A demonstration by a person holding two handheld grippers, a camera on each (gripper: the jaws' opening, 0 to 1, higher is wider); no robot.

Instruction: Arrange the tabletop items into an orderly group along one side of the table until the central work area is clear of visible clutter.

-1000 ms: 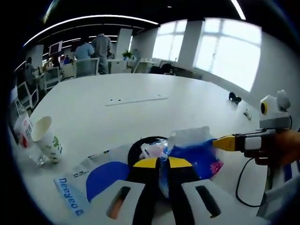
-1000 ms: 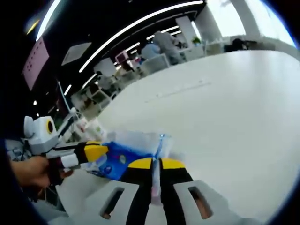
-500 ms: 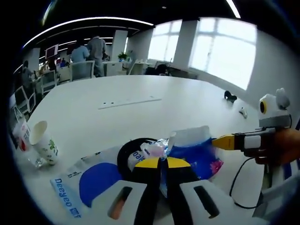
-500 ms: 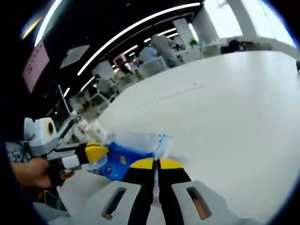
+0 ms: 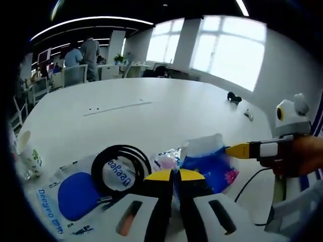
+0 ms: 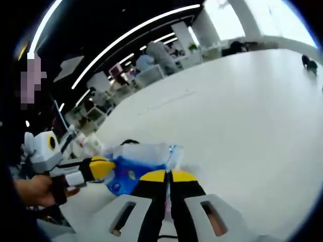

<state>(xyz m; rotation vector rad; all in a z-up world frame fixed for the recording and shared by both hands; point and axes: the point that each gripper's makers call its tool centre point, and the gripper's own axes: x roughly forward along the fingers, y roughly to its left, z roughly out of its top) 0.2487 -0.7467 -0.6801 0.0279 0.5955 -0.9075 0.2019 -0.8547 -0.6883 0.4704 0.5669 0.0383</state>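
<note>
A crinkled blue-and-clear plastic bag [image 5: 208, 160] is held between both grippers just above the white table [image 5: 151, 116]. My left gripper [image 5: 172, 176] is shut on the bag's near edge, with clear film pinched between its yellow tips. The right gripper [image 5: 236, 149] comes in from the right, its yellow tip at the bag's right edge. In the right gripper view, my right gripper [image 6: 168, 176] is shut on a thin flap of the bag [image 6: 137, 160], and the left gripper [image 6: 102, 167] reaches in from the left, held by a hand.
A black cable coil [image 5: 121, 162] lies on a white-and-blue Deeyeo package [image 5: 64, 195] left of the bag. A paper cup [image 5: 28, 151] stands at the left edge. A black cord [image 5: 248, 184] trails on the right. Small dark object [image 5: 232, 96] far right. People and chairs stand beyond the table.
Both grippers have kept their hold on the bag. Both views have swung, so the cable coil and package now sit further left and the cup nears the edge.
</note>
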